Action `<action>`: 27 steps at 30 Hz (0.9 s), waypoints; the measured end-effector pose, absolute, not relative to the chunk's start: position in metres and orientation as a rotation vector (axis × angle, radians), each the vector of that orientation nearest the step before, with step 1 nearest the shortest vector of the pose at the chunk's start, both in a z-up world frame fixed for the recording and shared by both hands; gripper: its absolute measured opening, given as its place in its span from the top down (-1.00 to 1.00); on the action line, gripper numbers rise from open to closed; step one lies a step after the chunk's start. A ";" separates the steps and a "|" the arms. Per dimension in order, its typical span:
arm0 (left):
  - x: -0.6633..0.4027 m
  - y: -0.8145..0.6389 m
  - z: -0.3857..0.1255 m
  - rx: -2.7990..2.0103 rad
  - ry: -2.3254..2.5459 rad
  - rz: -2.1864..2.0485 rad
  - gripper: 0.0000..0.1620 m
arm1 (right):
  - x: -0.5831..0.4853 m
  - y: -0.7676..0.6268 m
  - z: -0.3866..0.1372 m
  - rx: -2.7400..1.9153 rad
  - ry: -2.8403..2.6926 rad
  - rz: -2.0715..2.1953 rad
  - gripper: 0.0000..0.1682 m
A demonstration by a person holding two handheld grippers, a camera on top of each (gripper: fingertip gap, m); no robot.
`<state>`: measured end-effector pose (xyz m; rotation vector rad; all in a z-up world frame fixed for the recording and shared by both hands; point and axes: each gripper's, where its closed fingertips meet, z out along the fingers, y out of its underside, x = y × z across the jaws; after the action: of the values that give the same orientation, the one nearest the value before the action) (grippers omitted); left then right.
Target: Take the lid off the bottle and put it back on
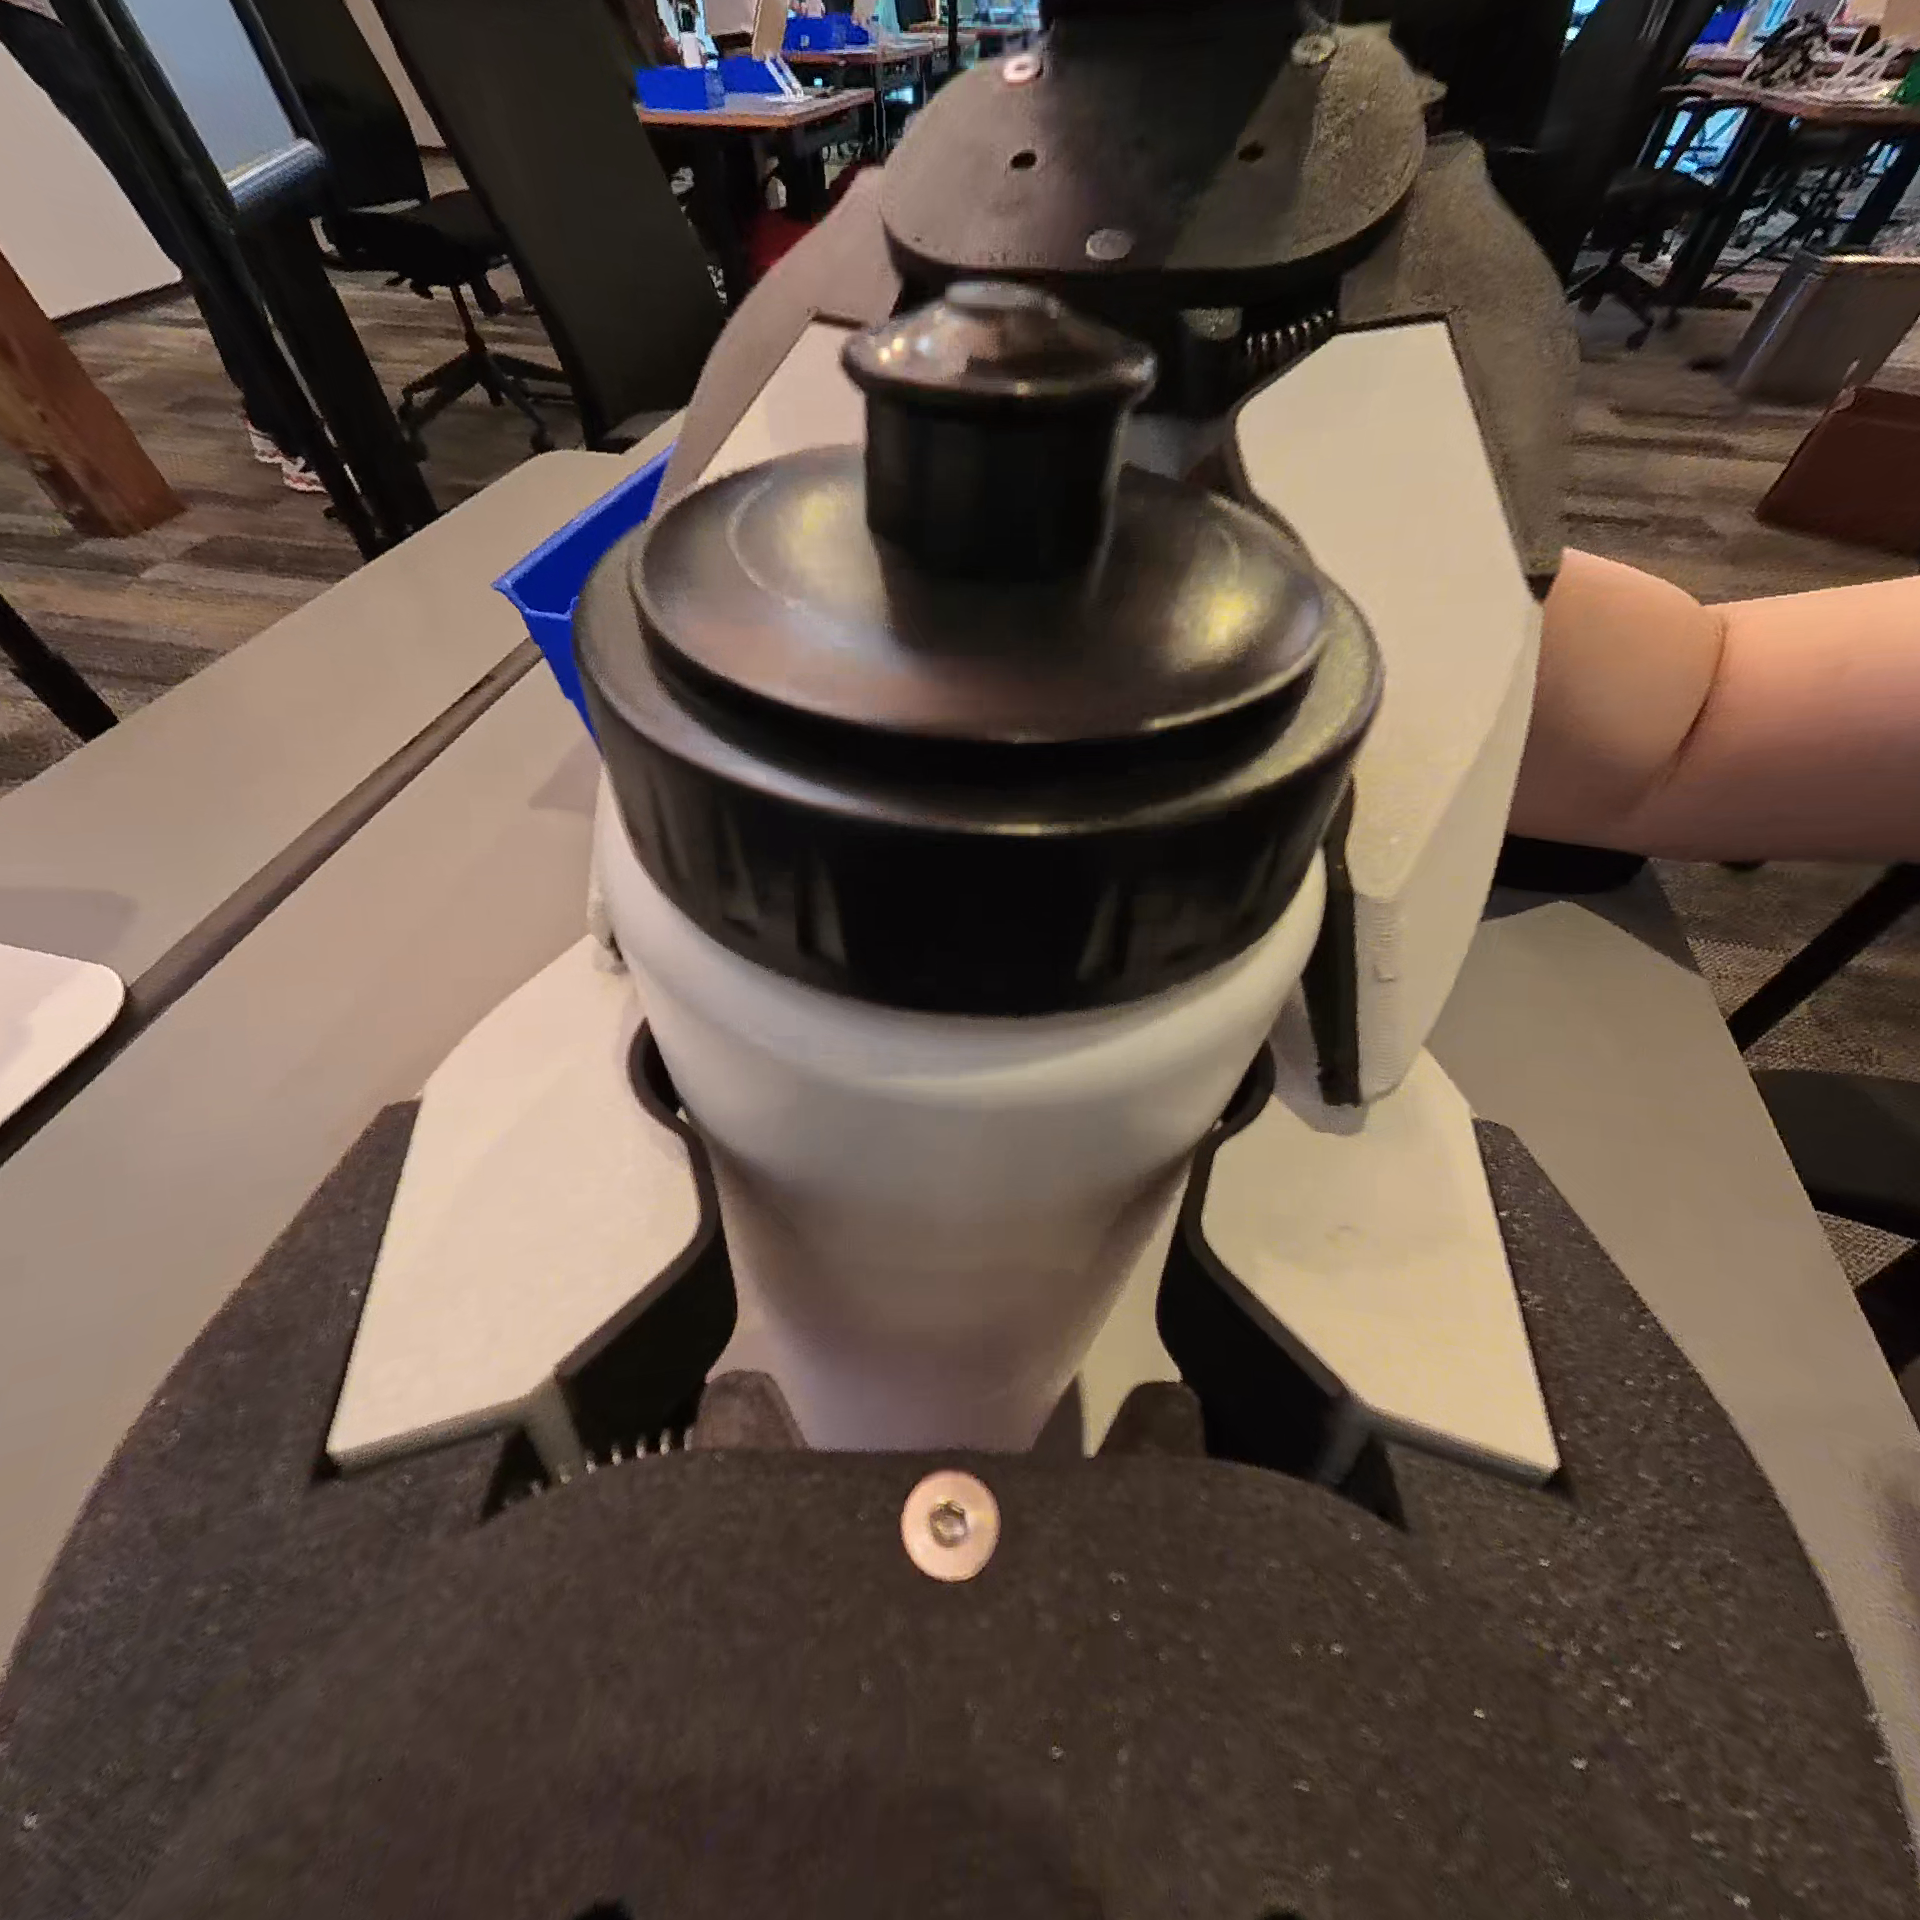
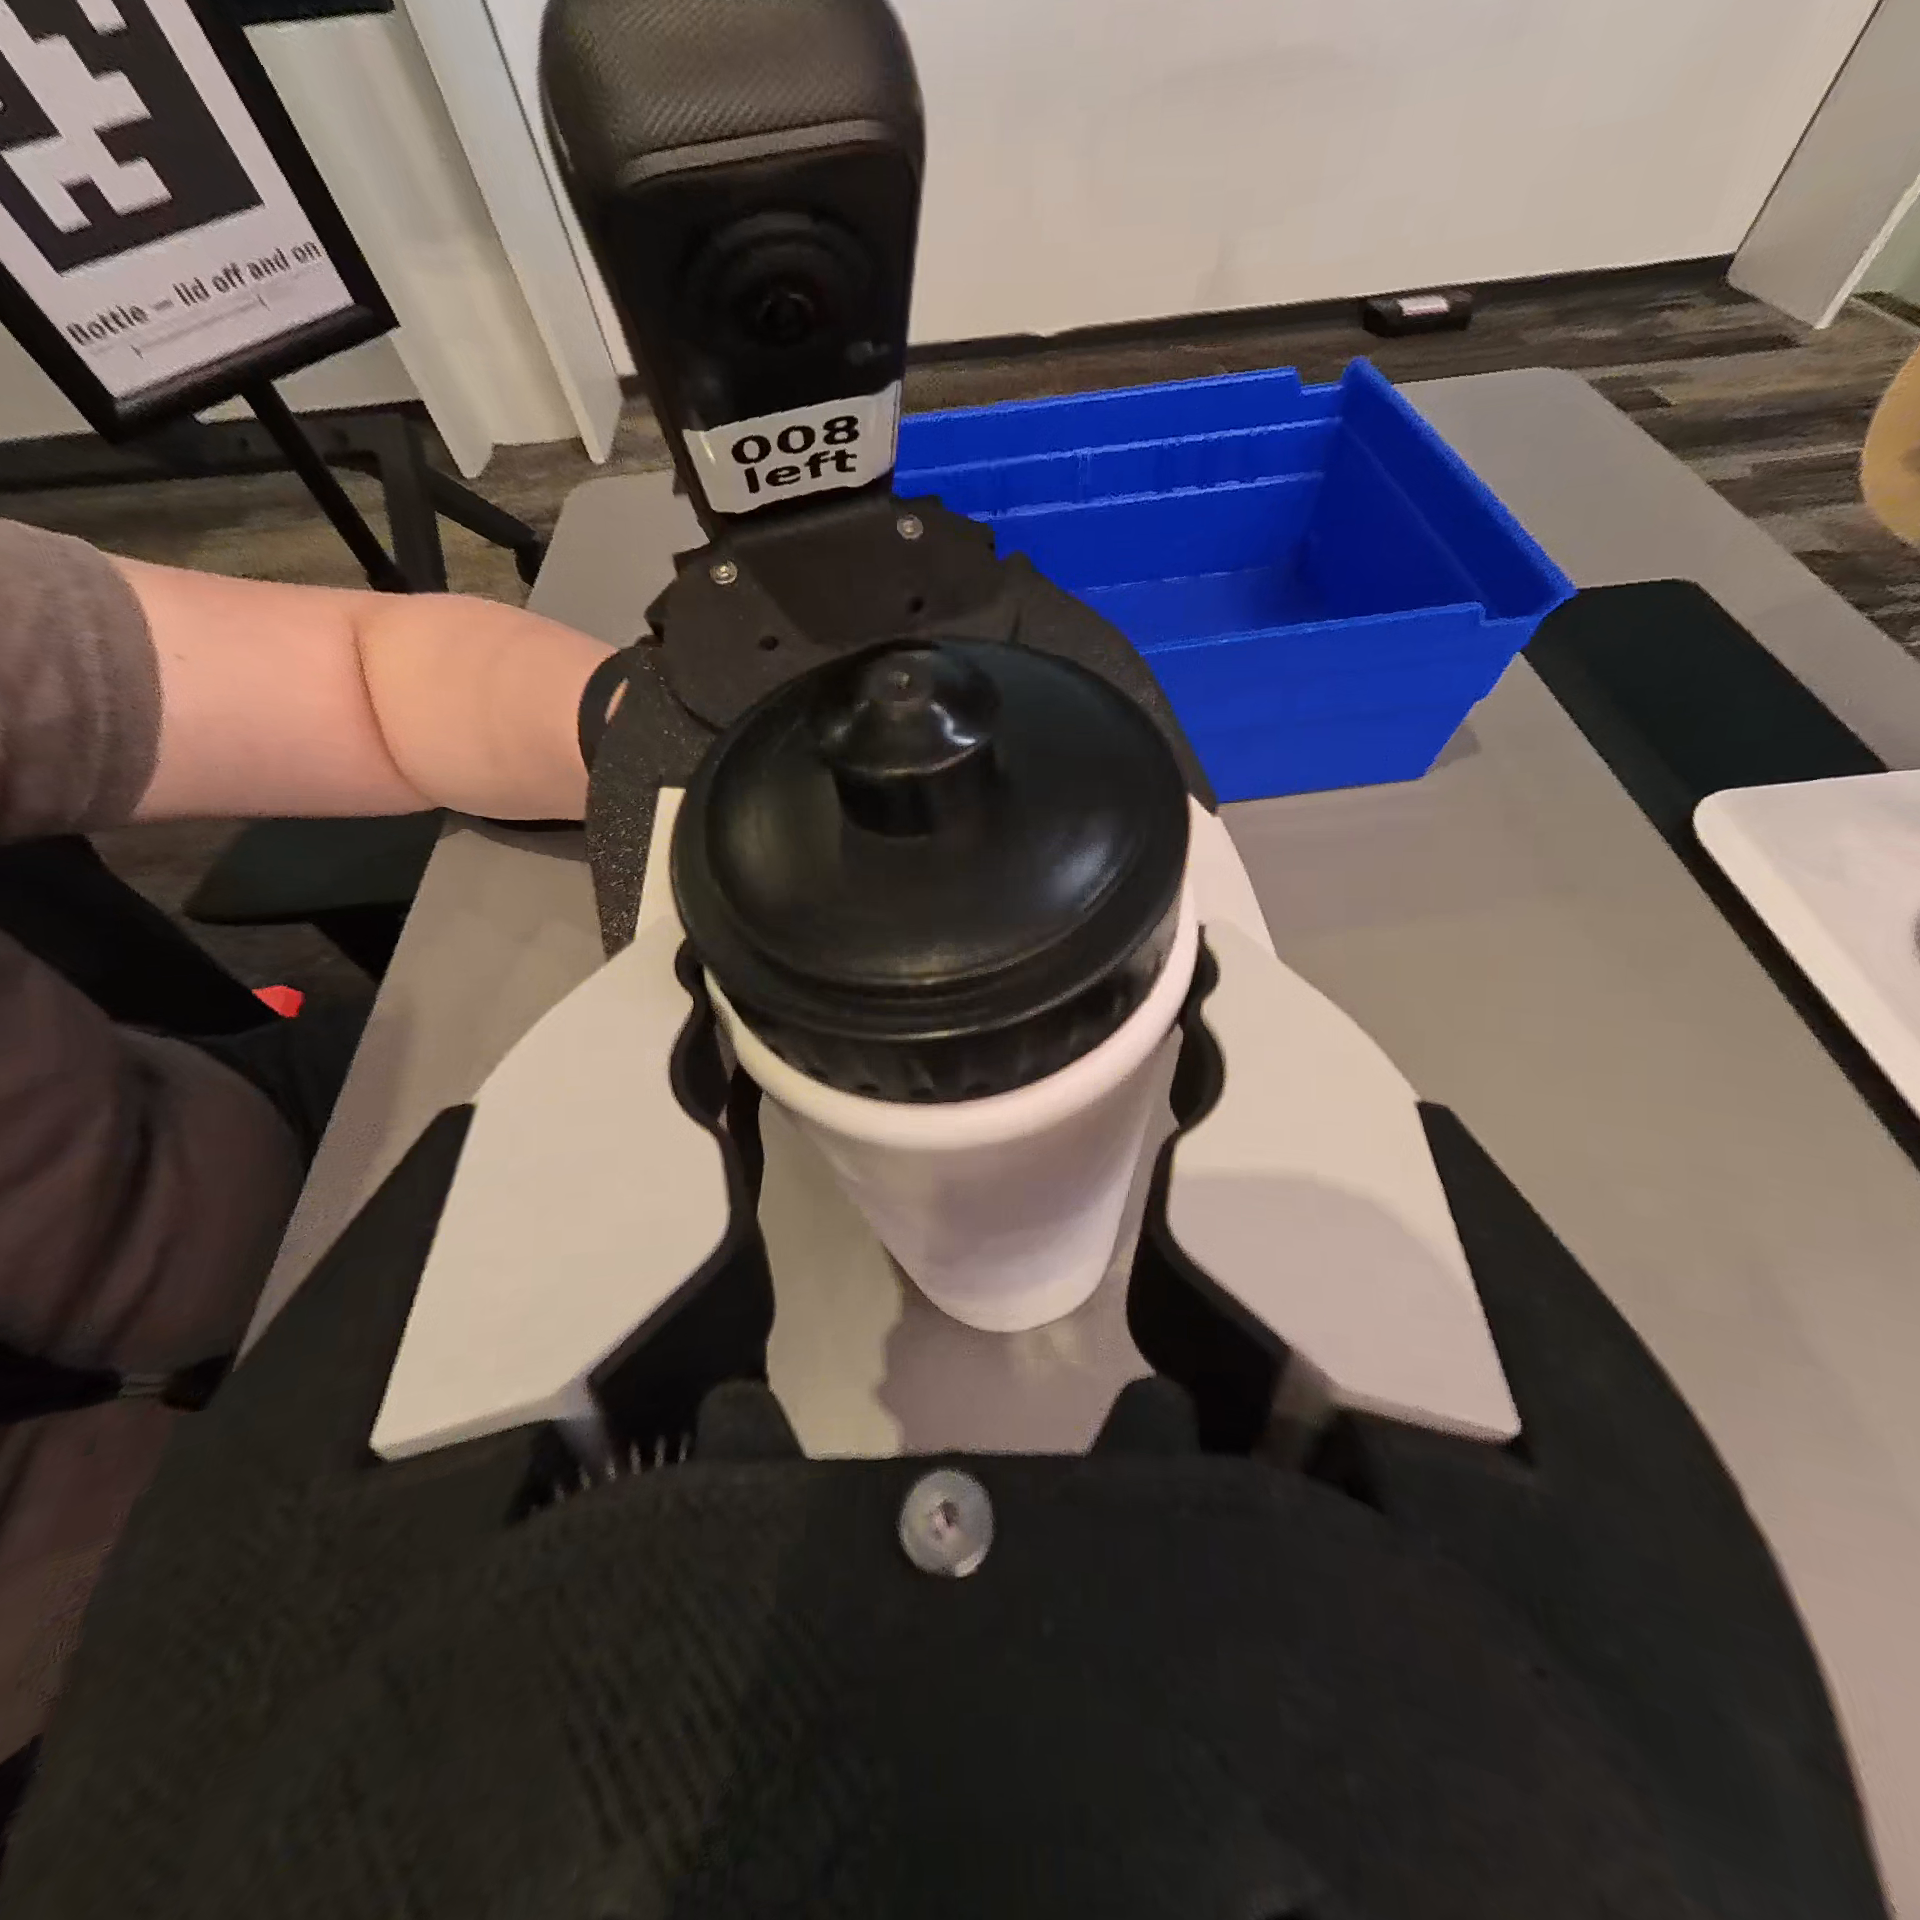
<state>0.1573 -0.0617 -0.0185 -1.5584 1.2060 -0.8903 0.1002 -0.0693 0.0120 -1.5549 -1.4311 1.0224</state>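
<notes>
Gripping white sports bottle [image 1: 935, 1164] body with left claw [image 1: 951, 1070], upright over grey table [image 2: 1455, 935]. Clamping black lid [image 2: 930, 883] with right claw [image 2: 940, 1003]. Unscrewing step; next needing twist, then lift.

White bottle [image 2: 987, 1195] with a glossy black lid [image 2: 930, 862] — ribbed around its skirt. Gripper fingers [image 1: 540, 1226] are pale grey on speckled black bodies. Bright blue bin [image 2: 1299, 613] at upper right; grey table [image 2: 1558, 987]; black-and-white patterned sign [image 2: 135, 177] — upper left.
</notes>
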 end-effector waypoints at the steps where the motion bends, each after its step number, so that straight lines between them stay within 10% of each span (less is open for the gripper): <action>1: 0.157 -0.062 -0.019 -1.556 1.212 -0.883 -0.27 | 0.100 -0.069 0.011 -1.552 -1.440 1.004 -0.03; 19: 0.140 -0.037 -0.024 -1.626 1.035 -0.866 -0.41 | 0.297 0.013 0.131 -1.541 -0.739 0.695 -0.03; 27: 0.141 -0.040 -0.023 -1.620 1.044 -0.893 -0.38 | 0.378 0.079 0.036 -1.864 -0.606 0.550 -0.03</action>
<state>0.1409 -0.0405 -0.0226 -1.6199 1.0443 -0.8930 0.3777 0.0791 0.0361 -1.8641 -0.6057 0.5500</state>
